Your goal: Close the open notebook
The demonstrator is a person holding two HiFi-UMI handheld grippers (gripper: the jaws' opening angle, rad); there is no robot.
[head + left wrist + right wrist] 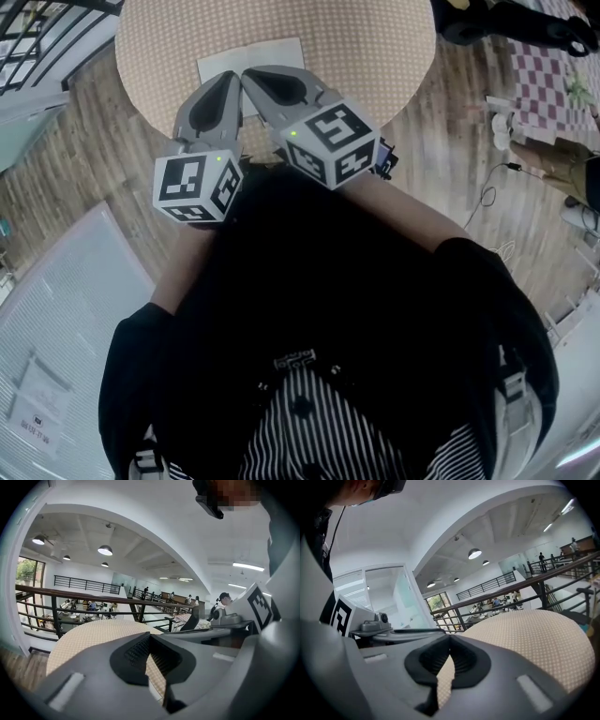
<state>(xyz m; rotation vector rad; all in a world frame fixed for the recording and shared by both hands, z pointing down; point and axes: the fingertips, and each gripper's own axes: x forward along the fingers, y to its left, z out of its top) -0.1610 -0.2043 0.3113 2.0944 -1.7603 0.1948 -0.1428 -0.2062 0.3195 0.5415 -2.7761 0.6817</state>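
A white notebook [272, 56] lies flat on the round table [375, 56] with its beige dotted cloth; the grippers hide its near part, and I cannot tell whether it is open or closed. My left gripper [230, 79] and right gripper [251, 77] sit side by side over the table's near edge, tips almost touching above the notebook's near edge. Both are shut with nothing between the jaws. The left gripper view has its shut gripper [150, 637] over the cloth [93, 639]. In the right gripper view the shut gripper [449, 640] points across the cloth [525, 639].
Wooden floor [84, 159] surrounds the table. A pale mat or panel [66, 319] lies at lower left and a railing [37, 37] stands at upper left. A checked-cloth table [553, 80] and a cable [487, 192] are at the right. Beyond the table runs a railing [93, 606].
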